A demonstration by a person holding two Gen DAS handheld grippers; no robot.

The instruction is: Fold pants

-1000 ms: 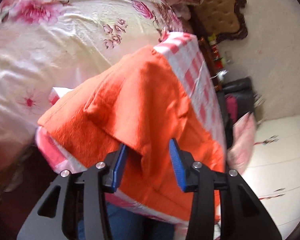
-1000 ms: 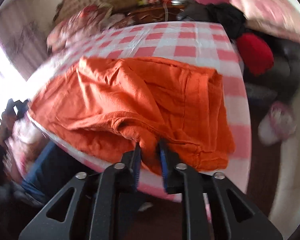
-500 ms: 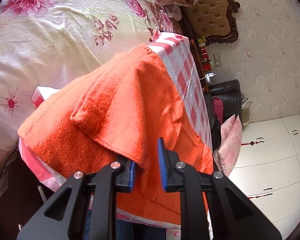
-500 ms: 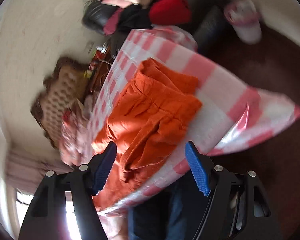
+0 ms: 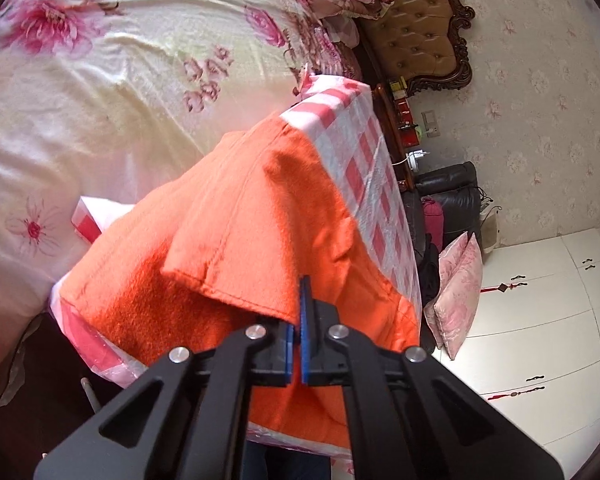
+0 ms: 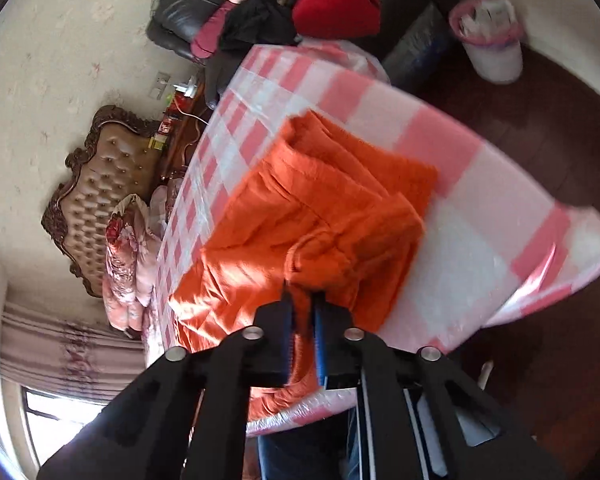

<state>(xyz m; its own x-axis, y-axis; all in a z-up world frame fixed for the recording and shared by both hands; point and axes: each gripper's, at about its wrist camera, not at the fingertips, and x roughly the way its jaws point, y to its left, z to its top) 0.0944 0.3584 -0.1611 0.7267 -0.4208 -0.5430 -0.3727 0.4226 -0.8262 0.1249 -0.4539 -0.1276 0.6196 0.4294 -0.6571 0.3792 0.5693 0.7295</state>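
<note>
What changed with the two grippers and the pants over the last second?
The left gripper closed from open onto the hem of the orange pants. The right gripper let go, rolled, then clamped another fold near the table edge. The pants remain on the checkered tablecloth.

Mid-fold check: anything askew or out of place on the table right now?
The orange pants lie bunched and uneven on the checked tablecloth, layers overlapping askew, not flat. The cloth's near corner sticks out crumpled. Both the left gripper and right gripper are shut on fabric edges.
</note>
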